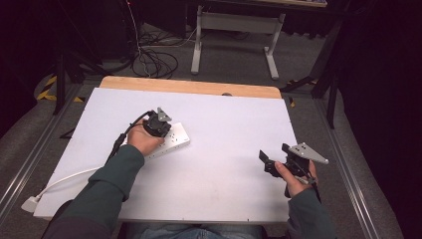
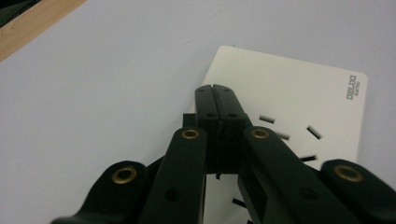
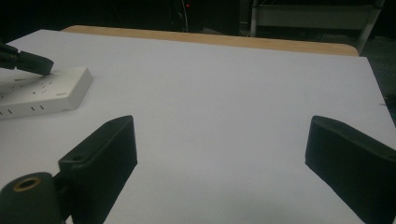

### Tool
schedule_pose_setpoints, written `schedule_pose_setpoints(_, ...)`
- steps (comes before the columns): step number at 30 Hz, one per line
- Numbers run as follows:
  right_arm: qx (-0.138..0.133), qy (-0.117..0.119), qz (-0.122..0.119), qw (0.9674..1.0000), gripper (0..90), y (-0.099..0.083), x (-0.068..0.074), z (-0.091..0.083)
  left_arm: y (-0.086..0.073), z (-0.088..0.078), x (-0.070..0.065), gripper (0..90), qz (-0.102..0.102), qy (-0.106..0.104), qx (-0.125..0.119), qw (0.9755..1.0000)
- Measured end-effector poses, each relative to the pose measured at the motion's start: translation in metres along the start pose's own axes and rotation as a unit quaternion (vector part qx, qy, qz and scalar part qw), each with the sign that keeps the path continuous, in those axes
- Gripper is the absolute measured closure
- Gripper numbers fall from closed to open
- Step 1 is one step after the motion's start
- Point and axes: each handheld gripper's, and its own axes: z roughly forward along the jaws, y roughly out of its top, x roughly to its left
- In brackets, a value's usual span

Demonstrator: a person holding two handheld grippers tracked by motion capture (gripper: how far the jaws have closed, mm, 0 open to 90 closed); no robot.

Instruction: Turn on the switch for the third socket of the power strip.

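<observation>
On the left of the white table (image 1: 224, 149), the left gripper (image 2: 215, 100) has its jaws pressed flat together with nothing between them, their tips over the top face of a white power strip (image 1: 171, 139) near its end (whether they actually touch it I cannot tell). A white cord (image 1: 59, 181) runs from the strip toward the table's near left corner. Well apart on the right, the right gripper (image 3: 222, 154) hovers with jaws spread wide and empty above bare tabletop
</observation>
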Motion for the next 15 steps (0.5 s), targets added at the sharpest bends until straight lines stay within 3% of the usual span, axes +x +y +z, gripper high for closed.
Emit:
schedule_pose_setpoints(12,0.0,0.001,-0.002,1.0,9.5,0.0003,-0.0003,-0.0004,-0.0016,-0.0008,-0.0015,90.0,-0.008,0.009,0.01,0.9999)
schedule_pose_setpoints(15,-0.001,0.001,-0.003,1.0,9.5,0.0006,-0.0001,-0.0005,-0.0042,-0.0015,0.0021,90.0,-0.028,0.002,0.005,0.9996)
